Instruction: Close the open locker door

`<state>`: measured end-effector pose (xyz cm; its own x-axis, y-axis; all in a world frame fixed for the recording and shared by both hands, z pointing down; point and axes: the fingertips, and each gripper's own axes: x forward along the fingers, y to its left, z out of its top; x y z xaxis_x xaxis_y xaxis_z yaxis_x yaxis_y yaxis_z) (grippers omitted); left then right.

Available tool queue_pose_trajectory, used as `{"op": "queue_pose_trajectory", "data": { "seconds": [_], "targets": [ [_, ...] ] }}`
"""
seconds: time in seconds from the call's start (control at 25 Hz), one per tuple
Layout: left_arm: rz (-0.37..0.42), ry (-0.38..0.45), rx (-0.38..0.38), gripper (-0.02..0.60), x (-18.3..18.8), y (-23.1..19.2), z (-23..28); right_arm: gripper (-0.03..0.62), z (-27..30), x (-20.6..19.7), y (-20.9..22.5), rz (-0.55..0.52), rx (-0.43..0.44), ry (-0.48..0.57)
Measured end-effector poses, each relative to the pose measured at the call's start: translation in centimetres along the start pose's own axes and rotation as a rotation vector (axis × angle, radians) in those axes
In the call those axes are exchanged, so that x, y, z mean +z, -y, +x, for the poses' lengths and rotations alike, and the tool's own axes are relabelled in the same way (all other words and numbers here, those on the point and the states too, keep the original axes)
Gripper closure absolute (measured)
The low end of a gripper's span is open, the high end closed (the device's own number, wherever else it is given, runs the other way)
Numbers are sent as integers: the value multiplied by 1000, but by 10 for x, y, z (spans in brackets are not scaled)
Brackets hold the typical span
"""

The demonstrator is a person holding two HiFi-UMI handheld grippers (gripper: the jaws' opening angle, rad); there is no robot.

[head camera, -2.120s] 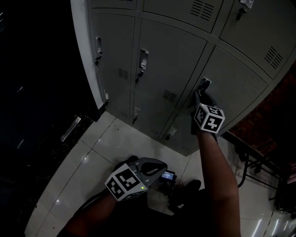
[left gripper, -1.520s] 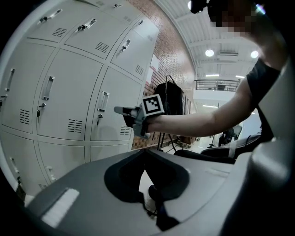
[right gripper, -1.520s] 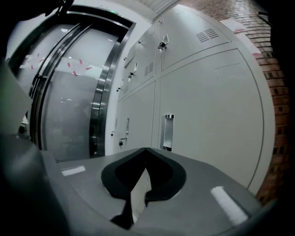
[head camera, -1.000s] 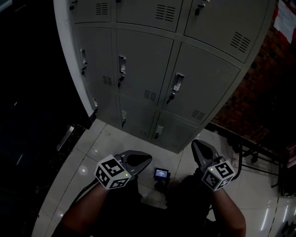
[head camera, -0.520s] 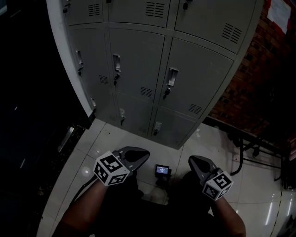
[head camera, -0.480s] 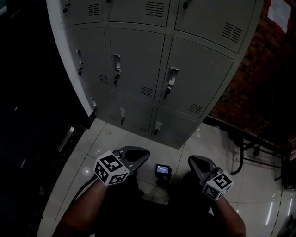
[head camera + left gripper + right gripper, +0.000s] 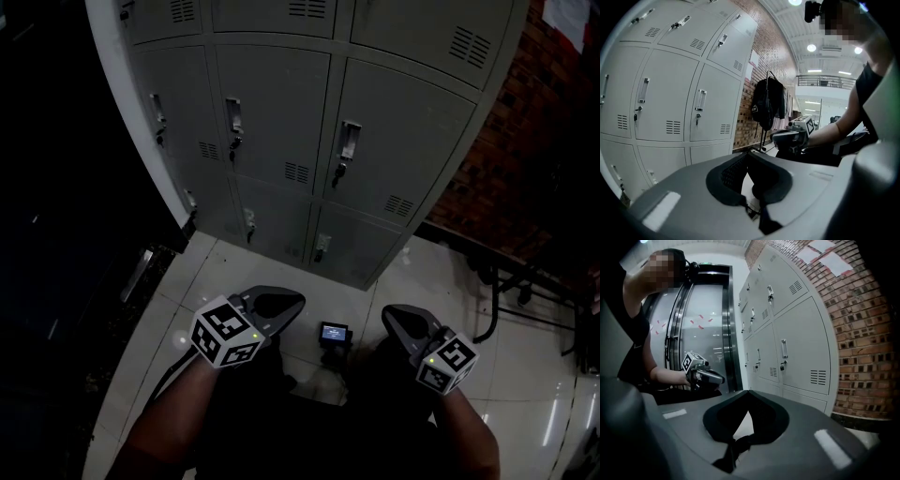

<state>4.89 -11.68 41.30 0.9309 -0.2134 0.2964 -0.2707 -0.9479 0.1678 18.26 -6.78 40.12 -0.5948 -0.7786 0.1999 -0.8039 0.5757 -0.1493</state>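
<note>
Grey steel lockers (image 7: 281,112) filled the top of the head view: three columns, every door flush, none ajar that I could see. So the task's locker door looked already closed, somewhere in that bank, and I couldn't tell which one it was. The middle row had three doors and three latch handles (image 7: 348,141). The two tools, left gripper (image 7: 281,302) and right gripper (image 7: 398,321), hung low and well apart from the lockers. That read as a rest pose with the job done. One small lit screen (image 7: 333,332) sat between them.

Left gripper view: jaws pressed together at the tips, nothing between them. Lockers on the left, brick wall (image 7: 768,42) beyond, one black bag (image 7: 766,103) hanging beside it.

Right gripper view: jaws also together, pinching nothing. Lockers on the right, at least two paper sheets (image 7: 834,263) on the brick above.
</note>
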Motion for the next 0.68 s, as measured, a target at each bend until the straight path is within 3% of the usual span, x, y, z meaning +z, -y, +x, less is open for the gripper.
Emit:
{"op": "queue_pose_trajectory", "data": {
  "seconds": [0.68],
  "targets": [
    [19, 7, -64, 569, 3, 10, 2, 592, -7, 2, 6, 21, -7, 9]
  ]
}}
